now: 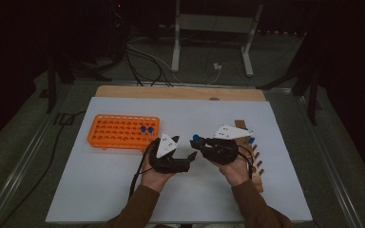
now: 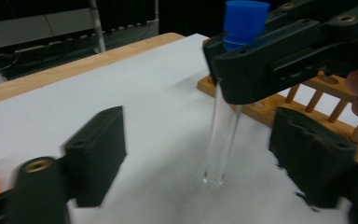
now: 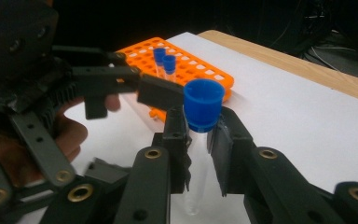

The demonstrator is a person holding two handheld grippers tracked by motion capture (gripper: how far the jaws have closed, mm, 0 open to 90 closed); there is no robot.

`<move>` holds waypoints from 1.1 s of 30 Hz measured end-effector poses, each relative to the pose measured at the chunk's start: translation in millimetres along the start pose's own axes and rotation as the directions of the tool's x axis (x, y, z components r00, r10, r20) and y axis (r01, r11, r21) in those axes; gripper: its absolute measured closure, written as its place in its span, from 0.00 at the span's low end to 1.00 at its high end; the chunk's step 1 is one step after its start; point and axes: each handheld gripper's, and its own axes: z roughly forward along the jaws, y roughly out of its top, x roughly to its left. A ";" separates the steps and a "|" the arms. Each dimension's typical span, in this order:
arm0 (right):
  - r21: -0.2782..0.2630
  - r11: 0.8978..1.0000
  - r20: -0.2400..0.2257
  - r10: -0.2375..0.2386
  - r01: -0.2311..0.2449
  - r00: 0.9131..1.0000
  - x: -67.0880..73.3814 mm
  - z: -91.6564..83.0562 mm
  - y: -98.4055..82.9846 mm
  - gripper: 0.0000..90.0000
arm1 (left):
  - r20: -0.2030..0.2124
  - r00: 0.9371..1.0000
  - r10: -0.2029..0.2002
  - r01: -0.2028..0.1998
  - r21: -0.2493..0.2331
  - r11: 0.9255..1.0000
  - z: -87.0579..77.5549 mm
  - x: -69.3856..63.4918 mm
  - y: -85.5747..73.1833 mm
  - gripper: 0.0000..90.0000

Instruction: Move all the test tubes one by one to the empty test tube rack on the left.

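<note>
Left gripper view shows a clear glass tube [image 2: 223, 135] with a blue cap [image 2: 245, 21], upright and clamped just under that cap by the right gripper [image 2: 235, 70], near the wooden peg rack [image 2: 307, 100]. The left gripper [image 2: 205, 154] has its jaws apart on either side of the tube, pads not yet touching. A clean handover likely calls for the left jaws to close squarely on the smooth, slippery glass below the cap before the right lets go. Beyond the tube from the right gripper view sits an orange plastic tray [image 3: 200, 70], a grid of holes holding two capped tubes [image 3: 164, 60].
</note>
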 end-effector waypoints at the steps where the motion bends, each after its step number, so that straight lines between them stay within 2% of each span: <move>1: -0.001 1.000 -0.003 -0.001 0.001 1.000 0.5 0.7 0.0 0.85 | 0.009 1.000 0.004 -0.004 -0.004 1.000 0.5 -0.1 -0.4 0.37; 6: -0.001 1.000 -0.014 -0.006 0.006 1.000 4.3 3.1 0.0 0.85 | 0.046 0.999 0.005 -0.005 0.002 1.000 3.9 0.2 -1.7 0.63; 11: -0.004 1.000 -0.025 -0.003 0.003 1.000 5.6 2.7 0.5 0.85 | 0.072 0.997 -0.002 0.003 -0.002 1.000 4.9 0.8 -2.5 0.78; 14: -0.005 1.000 -0.026 -0.002 0.002 1.000 5.6 2.6 0.5 0.85 | 0.083 0.996 0.012 -0.011 -0.004 1.000 4.9 -0.8 -2.9 0.85; 22: -0.003 1.000 -0.036 -0.005 0.005 0.999 4.1 1.5 -0.1 0.84 | 0.082 0.997 0.015 -0.014 -0.009 1.000 5.2 -2.1 -3.4 0.86; 28: -0.028 1.000 -0.054 -0.004 0.003 0.999 1.4 -4.1 -1.6 0.71 | 0.065 0.998 -0.017 0.017 -0.007 1.000 0.8 6.4 -5.4 0.86; 33: -0.038 0.999 -0.062 0.010 -0.012 0.998 -4.8 -11.5 -3.0 0.57 | 0.039 0.999 -0.028 0.029 -0.004 1.000 -5.7 13.3 -8.9 0.86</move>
